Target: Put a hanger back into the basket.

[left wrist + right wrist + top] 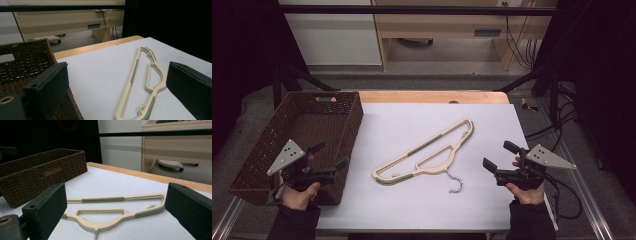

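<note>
From the high view, your left gripper (328,156) hovers over the near right corner of the brown woven basket (272,137), and your right gripper (500,156) hangs off the right side of the white sheet (412,200) that covers the table (432,96). Both sets of fingers are spread wide with nothing between them. The cream hanger (427,150) lies flat on the sheet between the 2 grippers, slanting from near left to far right, its metal hook (455,183) pointing toward you. It looks like 2 or more hangers stacked together, though you cannot tell the count for sure. Nothing has been picked up and the basket appears empty, so by my reading the work has not begun: the grasp, the lift and whatever placing follows are all left

In the left gripper view, the released fingers (48,86) frame the basket's corner at the left and the hanger (140,82) to the right, well apart from both pads

In the right gripper view, the opened fingers (47,207) look straight at the hanger (112,216), which lies near but untouched; the basket (37,173) sits beyond it at the left

Around the table stand a pale cabinet (452,25) and dangling cables (519,45) at the far side. Nothing blocks either reach; only the basket's wall lies close under your left hand
</note>
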{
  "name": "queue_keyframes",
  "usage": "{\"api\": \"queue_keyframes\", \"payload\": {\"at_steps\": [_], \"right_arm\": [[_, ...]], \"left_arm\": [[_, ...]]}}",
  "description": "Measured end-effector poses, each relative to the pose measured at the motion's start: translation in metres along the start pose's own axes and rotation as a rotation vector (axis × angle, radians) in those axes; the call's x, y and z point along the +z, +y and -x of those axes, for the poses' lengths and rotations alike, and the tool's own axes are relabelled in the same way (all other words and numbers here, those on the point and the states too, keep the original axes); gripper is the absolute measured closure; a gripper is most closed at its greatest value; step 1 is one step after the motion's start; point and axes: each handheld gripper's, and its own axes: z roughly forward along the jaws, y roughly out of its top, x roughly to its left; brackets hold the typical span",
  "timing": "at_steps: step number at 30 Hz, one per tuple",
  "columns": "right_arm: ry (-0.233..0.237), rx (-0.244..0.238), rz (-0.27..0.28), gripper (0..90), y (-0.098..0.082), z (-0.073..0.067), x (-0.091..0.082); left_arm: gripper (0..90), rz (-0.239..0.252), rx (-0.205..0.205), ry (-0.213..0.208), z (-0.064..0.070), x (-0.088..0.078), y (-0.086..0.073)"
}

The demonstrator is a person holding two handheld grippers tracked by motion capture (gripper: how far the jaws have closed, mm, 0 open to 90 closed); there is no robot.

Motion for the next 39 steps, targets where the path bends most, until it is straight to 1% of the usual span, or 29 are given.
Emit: {"api": "queue_keyframes", "payload": {"at_steps": [6, 7, 11, 14, 16, 18, 19, 20, 21, 22, 23, 26, 27, 28, 29, 31, 32, 33, 34, 35, 36, 37, 39], "right_arm": [[0.004, 0.009, 0.009, 5.6, 0.002, -0.002, 0.0], [0.004, 0.007, 0.0, 7.0, 0.003, -0.004, 0.003], [0.002, 0.005, -0.017, 7.5, 0.003, -0.007, 0.008], [0.011, 0.003, -0.038, 8.0, 0.003, -0.011, 0.015], [0.009, -0.002, -0.04, 8.2, 0.002, -0.012, 0.017], [0.013, 0.005, -0.047, 9.6, 0.001, -0.015, 0.022], [0.004, 0.001, -0.066, 10.5, -0.001, -0.019, 0.028], [0.004, 0.001, -0.066, 10.5, -0.001, -0.019, 0.028], [0.007, -0.004, -0.08, 10.7, -0.002, -0.021, 0.031], [0.007, 0.001, -0.088, 11.2, -0.003, -0.022, 0.034], [0.002, 0.002, -0.113, 12.3, -0.005, -0.025, 0.04], [0.001, 0.007, -0.125, 14.1, -0.007, -0.026, 0.044], [0.003, 0.001, -0.136, 15.8, -0.009, -0.026, 0.047], [-0.004, 0.008, -0.143, 16.2, -0.01, -0.027, 0.049], [-0.004, 0.008, -0.165, 17.2, -0.012, -0.027, 0.052], [-0.009, 0.005, -0.189, 18.4, -0.016, -0.029, 0.058], [-0.005, -0.009, -0.202, 19.2, -0.018, -0.029, 0.059], [-0.007, -0.009, -0.208, 20.5, -0.02, -0.03, 0.062], [-0.004, -0.024, -0.224, 21.5, -0.022, -0.03, 0.064], [-0.004, -0.029, -0.25, 22.3, -0.025, -0.032, 0.067], [-0.004, -0.036, -0.261, 23.5, -0.027, -0.032, 0.069], [-0.005, -0.04, -0.273, 24.8, -0.029, -0.033, 0.071], [-0.009, -0.041, -0.297, 30.3, -0.034, -0.035, 0.076]], "left_arm": [[4.2, -0.009, 0.001, -0.001, 0.0, 0.002, -0.002], [4.2, -0.006, -0.001, -0.004, 0.0, 0.002, -0.002], [4.2, -0.005, 0.007, -0.002, 0.0, 0.003, -0.002], [4.2, -0.003, 0.005, -0.004, 0.001, 0.004, -0.002], [4.2, -0.007, 0.002, -0.008, 0.0, 0.004, -0.002], [4.2, -0.012, 0.0, -0.009, -0.001, 0.006, -0.003], [4.2, -0.015, 0.0, -0.009, -0.001, 0.006, -0.003], [4.2, -0.016, 0.001, -0.009, -0.001, 0.006, -0.003], [4.1, -0.017, 0.002, -0.009, -0.001, 0.007, -0.003], [4.1, -0.014, 0.002, -0.009, -0.001, 0.006, -0.002], [4.1, -0.012, 0.001, -0.009, -0.001, 0.006, -0.002], [4.2, -0.009, 0.003, -0.011, -0.001, 0.005, -0.002], [4.2, -0.009, 0.002, -0.012, -0.001, 0.005, -0.002], [4.2, -0.01, 0.004, -0.011, 0.0, 0.006, -0.002], [4.2, -0.01, 0.003, -0.012, 0.0, 0.006, -0.002], [4.2, -0.011, 0.002, -0.014, 0.0, 0.006, -0.003], [4.2, -0.011, 0.002, -0.014, 0.0, 0.007, -0.003], [4.2, -0.011, 0.002, -0.014, 0.001, 0.007, -0.003], [4.2, -0.011, 0.0, -0.017, 0.002, 0.008, -0.003], [4.3, -0.013, 0.001, -0.02, 0.002, 0.008, -0.003], [4.3, -0.013, 0.001, -0.021, 0.003, 0.009, -0.003], [4.3, -0.017, 0.01, -0.022, 0.005, 0.009, -0.003], [4.3, -0.015, 0.011, -0.024, 0.006, 0.01, -0.003]]}}
